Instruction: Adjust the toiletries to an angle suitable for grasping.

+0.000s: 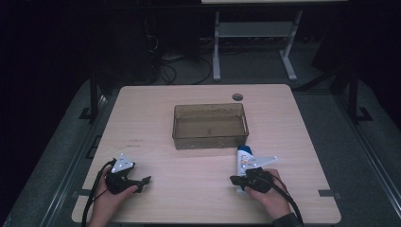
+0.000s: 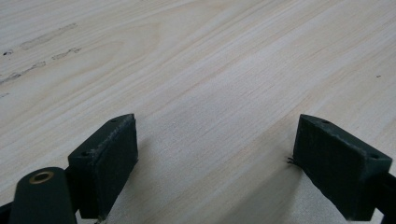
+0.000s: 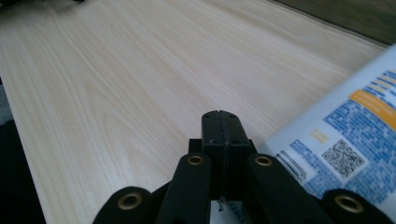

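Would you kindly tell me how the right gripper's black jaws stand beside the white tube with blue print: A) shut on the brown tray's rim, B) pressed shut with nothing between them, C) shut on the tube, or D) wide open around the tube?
B: in the right gripper view the right gripper has its pads pressed together, with the white tube lying alongside.

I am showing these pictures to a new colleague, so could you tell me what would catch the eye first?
Probably the clear brown bin, empty at the middle of the wooden table. Next, the white and blue tube lying just in front of the bin's right corner, beside the shut right gripper. The left gripper rests open over bare wood at the near left.
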The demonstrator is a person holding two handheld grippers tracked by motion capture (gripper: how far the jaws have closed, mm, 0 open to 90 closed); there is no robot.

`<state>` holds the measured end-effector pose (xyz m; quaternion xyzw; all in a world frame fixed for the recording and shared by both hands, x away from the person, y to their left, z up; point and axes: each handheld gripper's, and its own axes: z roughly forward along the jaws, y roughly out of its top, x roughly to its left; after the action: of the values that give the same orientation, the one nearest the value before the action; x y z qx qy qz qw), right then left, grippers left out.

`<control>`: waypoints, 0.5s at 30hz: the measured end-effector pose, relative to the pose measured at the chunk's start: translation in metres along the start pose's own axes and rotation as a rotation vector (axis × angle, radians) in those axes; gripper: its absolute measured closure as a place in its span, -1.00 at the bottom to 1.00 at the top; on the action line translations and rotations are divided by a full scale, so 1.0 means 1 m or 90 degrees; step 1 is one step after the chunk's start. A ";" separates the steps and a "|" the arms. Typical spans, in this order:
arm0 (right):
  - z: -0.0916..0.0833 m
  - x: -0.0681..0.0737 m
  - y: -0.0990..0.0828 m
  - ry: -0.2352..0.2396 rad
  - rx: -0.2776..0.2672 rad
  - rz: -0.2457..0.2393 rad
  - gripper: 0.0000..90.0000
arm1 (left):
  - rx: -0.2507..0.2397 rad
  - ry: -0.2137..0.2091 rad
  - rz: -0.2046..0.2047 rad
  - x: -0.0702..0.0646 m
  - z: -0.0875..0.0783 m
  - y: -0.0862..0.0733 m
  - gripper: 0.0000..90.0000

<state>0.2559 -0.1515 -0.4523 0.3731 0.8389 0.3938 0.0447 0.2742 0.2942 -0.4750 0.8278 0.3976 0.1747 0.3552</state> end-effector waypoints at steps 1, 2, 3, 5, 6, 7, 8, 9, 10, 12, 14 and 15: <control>-0.002 -0.001 -0.002 -0.004 0.000 0.004 1.00 | 0.000 0.000 0.000 0.000 0.000 0.000 -0.72; -0.002 -0.001 -0.002 -0.004 0.000 0.004 1.00 | 0.000 0.000 0.000 0.000 0.000 0.000 -0.72; -0.006 -0.003 -0.005 -0.009 0.000 0.005 1.00 | 0.000 0.000 0.000 0.000 0.000 0.000 -0.72; -0.010 -0.005 -0.009 -0.015 -0.001 0.011 1.00 | 0.000 0.000 0.000 0.000 0.000 0.000 -0.72; -0.012 -0.006 -0.010 -0.016 -0.001 0.013 1.00 | 0.000 0.000 0.000 0.000 0.000 0.000 -0.72; -0.014 -0.007 -0.012 -0.018 -0.003 0.016 1.00 | 0.000 0.000 0.000 0.000 0.000 0.000 -0.72; -0.014 -0.007 -0.012 -0.018 -0.003 0.016 1.00 | 0.000 0.000 0.000 0.000 0.000 0.000 -0.72; -0.016 -0.008 -0.014 -0.021 0.000 0.016 1.00 | 0.000 0.000 0.000 0.000 0.000 0.000 -0.72; -0.018 -0.009 -0.016 -0.024 -0.001 0.019 1.00 | 0.000 0.000 0.000 0.000 0.000 0.000 -0.72; -0.021 -0.011 -0.019 -0.030 -0.001 0.022 1.00 | 0.000 0.000 0.000 0.000 0.000 0.000 -0.72; -0.025 -0.013 -0.022 -0.035 -0.003 0.028 1.00 | 0.000 0.000 0.000 0.000 0.000 0.000 -0.72; -0.027 -0.014 -0.024 -0.036 -0.003 0.030 1.00 | 0.000 0.001 0.000 0.000 0.000 0.000 -0.72</control>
<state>0.2421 -0.1876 -0.4531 0.4036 0.8275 0.3858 0.0600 0.2740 0.2941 -0.4750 0.8276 0.3981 0.1750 0.3550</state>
